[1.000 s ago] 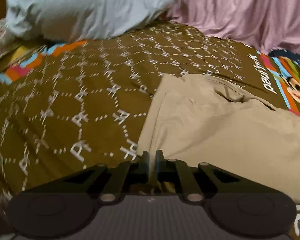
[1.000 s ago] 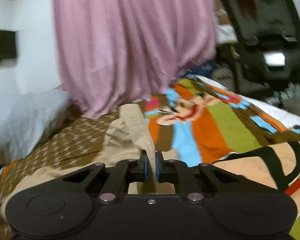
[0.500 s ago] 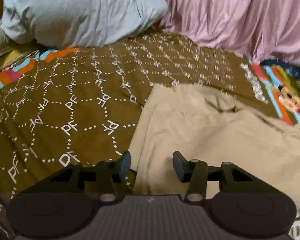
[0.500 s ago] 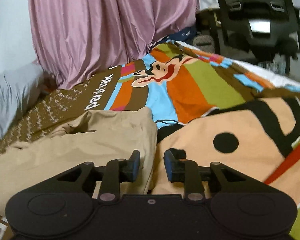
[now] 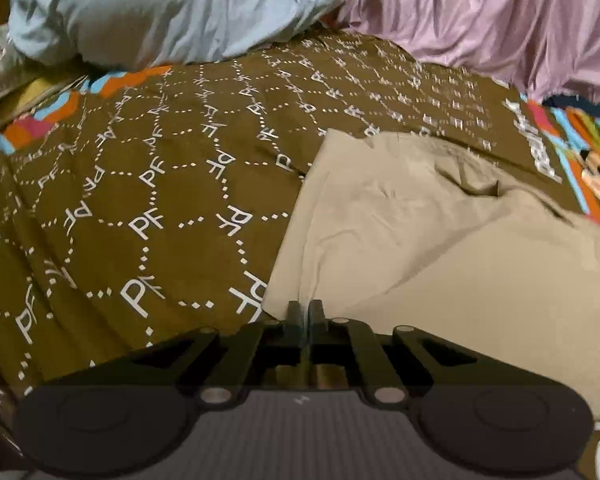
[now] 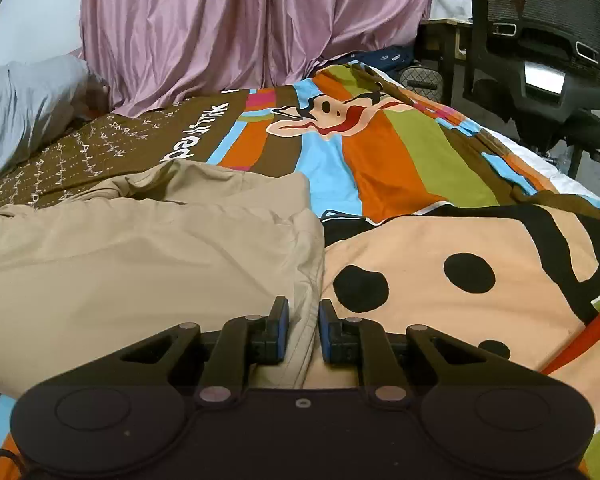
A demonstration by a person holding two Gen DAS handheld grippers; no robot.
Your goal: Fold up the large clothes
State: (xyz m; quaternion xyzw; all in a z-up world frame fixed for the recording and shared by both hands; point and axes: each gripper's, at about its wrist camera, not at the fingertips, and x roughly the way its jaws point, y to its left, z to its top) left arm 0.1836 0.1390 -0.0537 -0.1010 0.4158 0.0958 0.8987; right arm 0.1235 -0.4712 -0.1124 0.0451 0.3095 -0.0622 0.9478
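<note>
On the left, the left gripper (image 5: 305, 312) has just been closing, and its jaws now pinch the near left corner of the beige garment (image 5: 440, 248). The garment lies flat on the patterned bedspread (image 5: 140, 200), its long axis running across the bed from side to side. On the right, the right gripper (image 6: 303, 322) has also been closing; its jaws stand narrowly apart around the garment's right edge fold.

The left gripper (image 5: 305, 309), jaws just closing, pinches the beige garment's (image 5: 440, 240) near edge on the brown bedspread (image 5: 140, 200).
</note>
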